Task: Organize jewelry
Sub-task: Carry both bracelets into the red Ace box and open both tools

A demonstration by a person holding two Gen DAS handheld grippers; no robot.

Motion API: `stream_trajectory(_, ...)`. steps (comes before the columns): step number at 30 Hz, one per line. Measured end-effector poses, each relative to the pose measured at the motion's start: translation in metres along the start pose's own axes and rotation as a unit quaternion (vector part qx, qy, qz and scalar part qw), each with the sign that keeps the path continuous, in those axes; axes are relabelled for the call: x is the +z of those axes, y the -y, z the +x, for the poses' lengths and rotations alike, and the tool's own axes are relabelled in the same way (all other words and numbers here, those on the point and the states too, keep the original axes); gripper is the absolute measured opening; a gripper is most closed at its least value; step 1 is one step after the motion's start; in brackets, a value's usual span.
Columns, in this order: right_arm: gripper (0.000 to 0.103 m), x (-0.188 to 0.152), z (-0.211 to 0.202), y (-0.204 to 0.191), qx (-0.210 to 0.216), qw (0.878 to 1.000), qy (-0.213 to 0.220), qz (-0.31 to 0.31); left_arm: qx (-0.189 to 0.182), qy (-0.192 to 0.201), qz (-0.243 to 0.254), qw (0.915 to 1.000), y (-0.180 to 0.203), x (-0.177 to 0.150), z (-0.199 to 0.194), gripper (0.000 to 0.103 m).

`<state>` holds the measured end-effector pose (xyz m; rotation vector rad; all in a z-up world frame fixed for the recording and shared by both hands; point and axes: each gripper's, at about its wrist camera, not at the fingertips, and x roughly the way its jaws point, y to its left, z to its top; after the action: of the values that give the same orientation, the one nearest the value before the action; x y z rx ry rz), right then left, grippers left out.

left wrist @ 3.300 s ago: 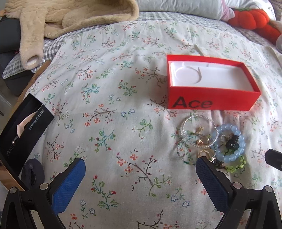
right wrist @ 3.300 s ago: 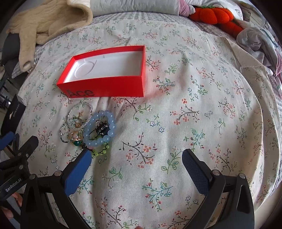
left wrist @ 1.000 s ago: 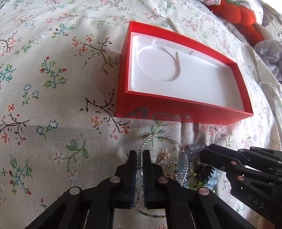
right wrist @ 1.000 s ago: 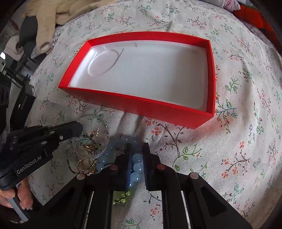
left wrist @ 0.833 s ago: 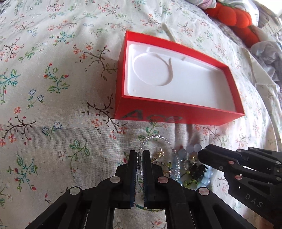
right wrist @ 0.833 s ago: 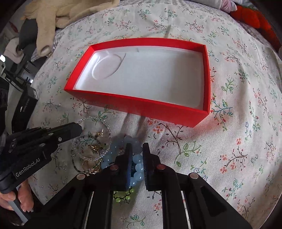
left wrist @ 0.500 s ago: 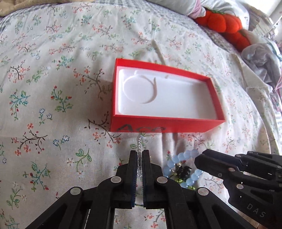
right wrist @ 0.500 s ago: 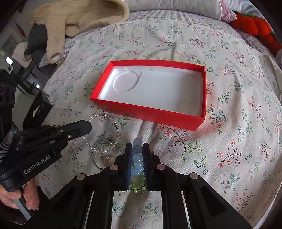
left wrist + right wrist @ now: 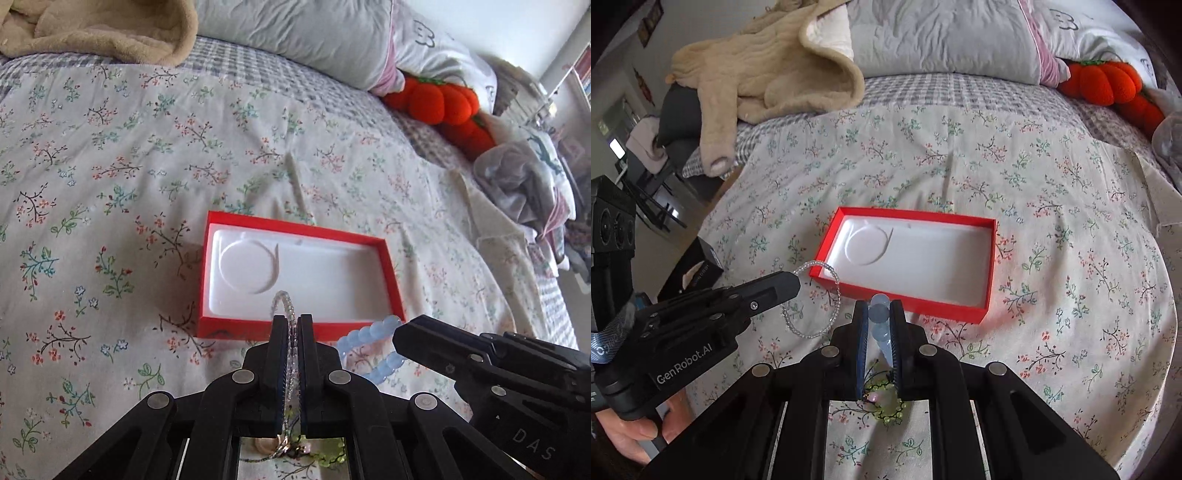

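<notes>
Left gripper point(image 9: 792, 282), casing marked "GenRobot.AI", is clamped on a clear beaded bracelet point(image 9: 812, 301) that hangs free above the floral bedspread point(image 9: 1052, 258). Beyond and between both tools lies the open red box point(image 9: 908, 254) with white insert. Right gripper point(image 9: 879, 314), marked "DAS" in the left wrist view, is closed on a pale blue beaded bracelet point(image 9: 369, 349), held near the box's front edge.
</notes>
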<state>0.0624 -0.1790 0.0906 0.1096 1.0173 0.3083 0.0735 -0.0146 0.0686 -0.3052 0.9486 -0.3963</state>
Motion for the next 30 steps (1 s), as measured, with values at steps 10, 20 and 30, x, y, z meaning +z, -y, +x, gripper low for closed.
stream_trajectory(10, 0.012, 0.022, 0.003, 0.008, -0.012, 0.999, 0.048, 0.015, -0.076, 0.016, -0.02, 0.9967, 0.002, 0.021, 0.025, 0.0)
stream_trajectory(20, 0.012, 0.031, 0.036, 0.039, -0.047, 0.997, 0.052, 0.025, 0.001, 0.024, -0.006, 0.9997, -0.02, 0.028, 0.051, 0.0)
stream_trajectory(30, 0.012, 0.038, 0.063, 0.054, -0.073, 0.996, 0.059, 0.0, 0.064, 0.001, 0.019, 0.9977, -0.024, 0.025, 0.081, 0.0)
